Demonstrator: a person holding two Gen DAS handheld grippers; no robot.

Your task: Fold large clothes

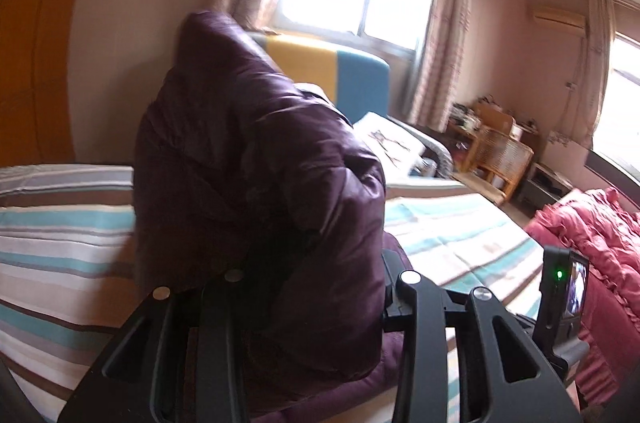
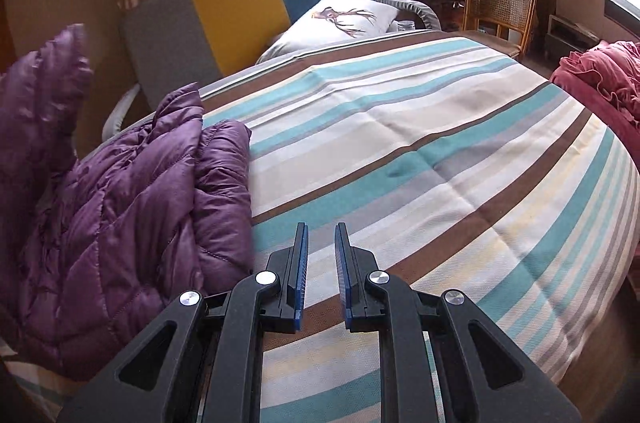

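Purple puffer jacket (image 2: 132, 207) heaped on striped bed (image 2: 420, 151), near bed's left edge; one part lifted upright. Left gripper (image 1: 316, 287) fingers clamped on lifted jacket fold, fabric hiding tips. Right gripper (image 2: 321, 275) just right of jacket, above bed; blue-padded fingers (image 2: 301, 263) narrowly apart, holding nothing, touching nothing.
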